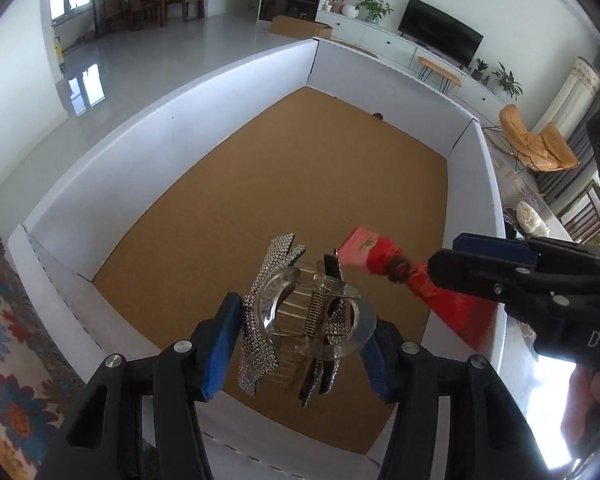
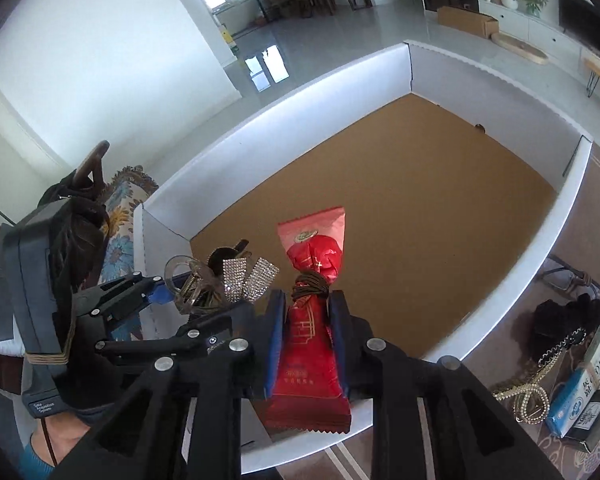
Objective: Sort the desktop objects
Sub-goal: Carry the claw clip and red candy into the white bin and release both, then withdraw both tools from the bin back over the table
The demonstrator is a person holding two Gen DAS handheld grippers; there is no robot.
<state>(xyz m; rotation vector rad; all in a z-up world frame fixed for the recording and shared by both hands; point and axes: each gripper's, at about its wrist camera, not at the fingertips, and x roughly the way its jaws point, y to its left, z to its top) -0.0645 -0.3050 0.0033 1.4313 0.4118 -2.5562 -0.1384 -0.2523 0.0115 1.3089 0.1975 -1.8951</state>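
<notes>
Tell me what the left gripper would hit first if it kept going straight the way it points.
Probably the brown floor of the white-walled box: the left gripper, holding a clear hair clip, points down into it, and nothing else shows ahead, though depth is unclear.

The black body of the right gripper [image 1: 444,270] shows the pale letters "DA" at the picture's edge, right of its fingers. On the left gripper [image 2: 156,294], a small label low on its black housing, behind the fingers, seems to read "Data Acquisition System". The red packet [image 2: 310,344] between the right fingers and the blue and white box [image 2: 580,400] to their right carry print too small to read.
</notes>
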